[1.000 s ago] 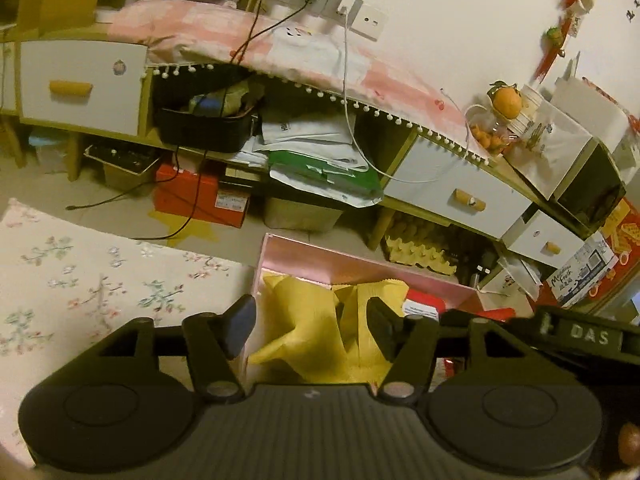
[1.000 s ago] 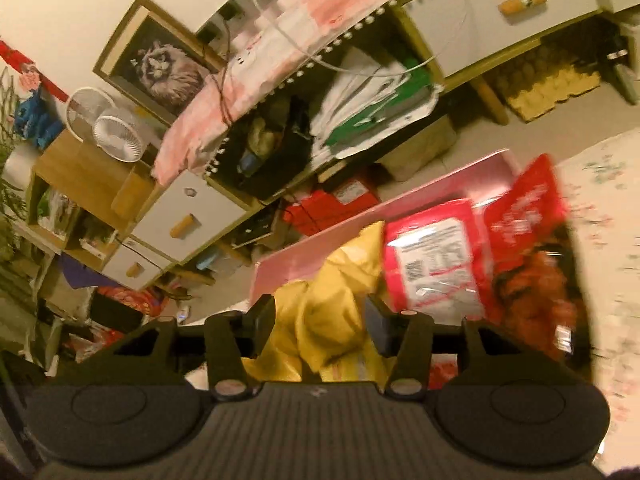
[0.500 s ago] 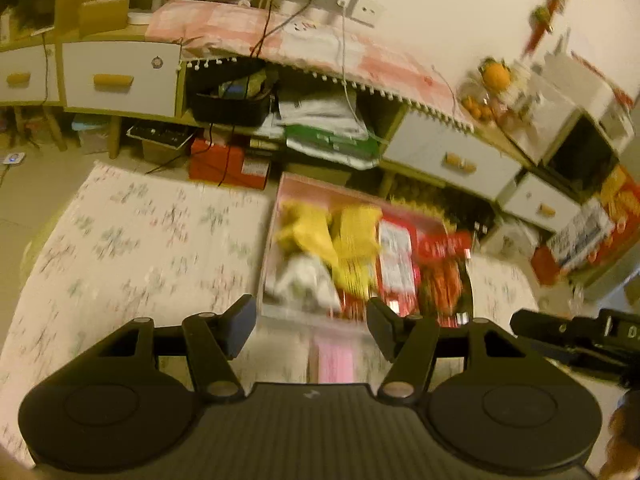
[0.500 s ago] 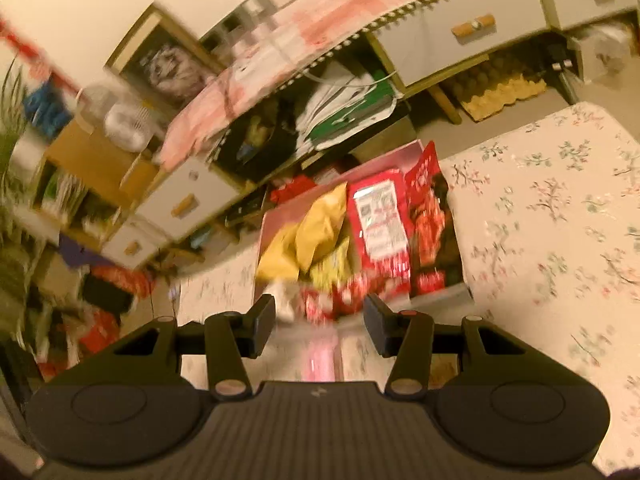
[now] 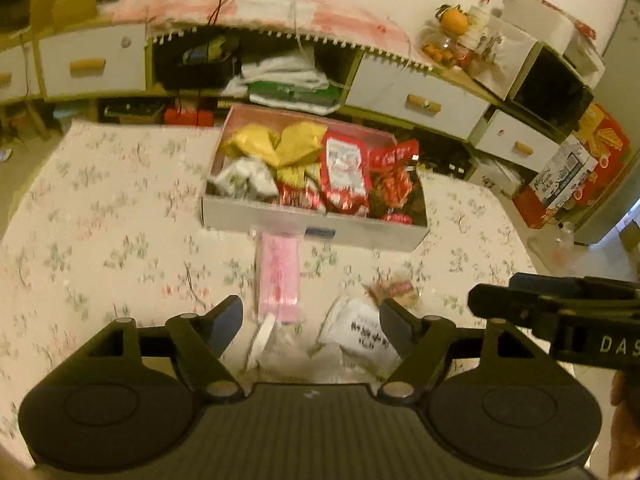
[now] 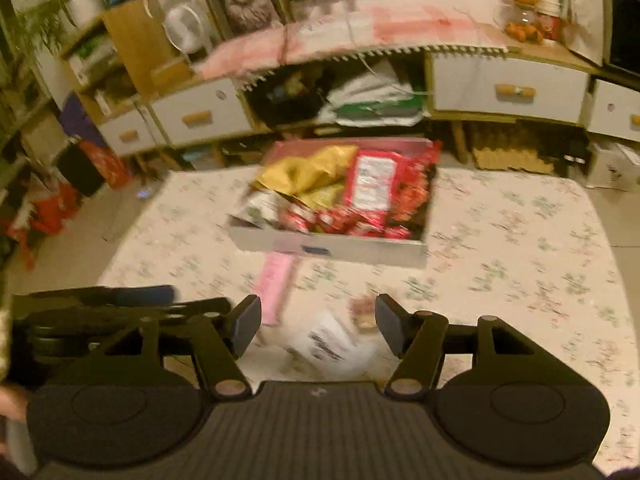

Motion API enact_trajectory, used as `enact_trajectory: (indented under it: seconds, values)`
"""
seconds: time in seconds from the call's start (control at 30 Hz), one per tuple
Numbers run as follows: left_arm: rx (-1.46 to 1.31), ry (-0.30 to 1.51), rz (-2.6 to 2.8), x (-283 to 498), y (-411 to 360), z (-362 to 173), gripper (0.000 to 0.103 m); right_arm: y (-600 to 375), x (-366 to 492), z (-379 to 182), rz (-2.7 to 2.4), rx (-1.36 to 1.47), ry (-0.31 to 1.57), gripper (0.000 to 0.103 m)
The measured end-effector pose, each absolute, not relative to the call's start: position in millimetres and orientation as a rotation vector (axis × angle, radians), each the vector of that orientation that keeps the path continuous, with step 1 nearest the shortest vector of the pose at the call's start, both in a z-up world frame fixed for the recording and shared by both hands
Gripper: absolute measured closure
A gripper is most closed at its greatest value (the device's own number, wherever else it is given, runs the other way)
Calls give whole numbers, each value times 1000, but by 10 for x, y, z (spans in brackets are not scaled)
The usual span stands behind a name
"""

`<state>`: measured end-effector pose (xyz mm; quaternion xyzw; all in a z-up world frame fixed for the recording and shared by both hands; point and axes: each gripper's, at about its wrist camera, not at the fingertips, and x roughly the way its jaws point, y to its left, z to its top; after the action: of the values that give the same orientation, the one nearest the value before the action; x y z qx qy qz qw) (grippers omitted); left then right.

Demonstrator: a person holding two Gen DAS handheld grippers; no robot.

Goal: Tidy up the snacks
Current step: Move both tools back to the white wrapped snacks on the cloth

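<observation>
Snack box (image 5: 316, 230) on table (image 5: 100, 240), cabinet (image 5: 416, 96) behind.
Packets (image 5: 344, 172) lie in the box; before it on the table, a wrapped bar (image 5: 279, 276), with a bag (image 5: 360, 332) to its right.

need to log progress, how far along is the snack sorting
Mostly done: the box on the floral table already holds yellow, red and white packets. Nothing is in hand: the left hand-held gripper and right hand-held gripper are both empty, jaws opening. Left outside: a pink packet, a white labelled bag and a small wrapped snack.
</observation>
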<state>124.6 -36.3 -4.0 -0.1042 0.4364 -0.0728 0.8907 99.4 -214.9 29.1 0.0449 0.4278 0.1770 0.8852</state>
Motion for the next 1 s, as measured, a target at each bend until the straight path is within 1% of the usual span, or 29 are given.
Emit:
enact_trajectory:
  seconds: [0.1,0.17,0.3,0.37,0.43,0.53,0.67,0.87,1.0]
  values:
    - [-256,944,-152,1251,-348,-119,22,-2186,976,225,352,48,902,42]
    - [-269,949,-142,1231,-339,-142,17,-2198,953,189,338,1,899,37]
    - [-262,954,-134,1180,-361,-169,13,-2222,904,109,324,-79,905,35]
    - [-257,960,-126,1166,-359,-181,12,-2246,897,77,330,-92,915,32]
    - [-275,971,-118,1162,-340,-191,11,-2259,882,30,330,-113,930,30]
    - [-297,983,-130,1151,-328,-211,9,-2227,860,-43,327,-174,944,23]
    - [-293,985,-116,1162,-313,-235,8,-2196,877,-141,306,-248,966,22]
    - [-351,1010,-141,1162,-267,-254,5,-2256,888,-140,297,-260,972,19]
    - [-337,1007,-129,1168,-256,-270,4,-2304,911,-182,296,-280,990,19]
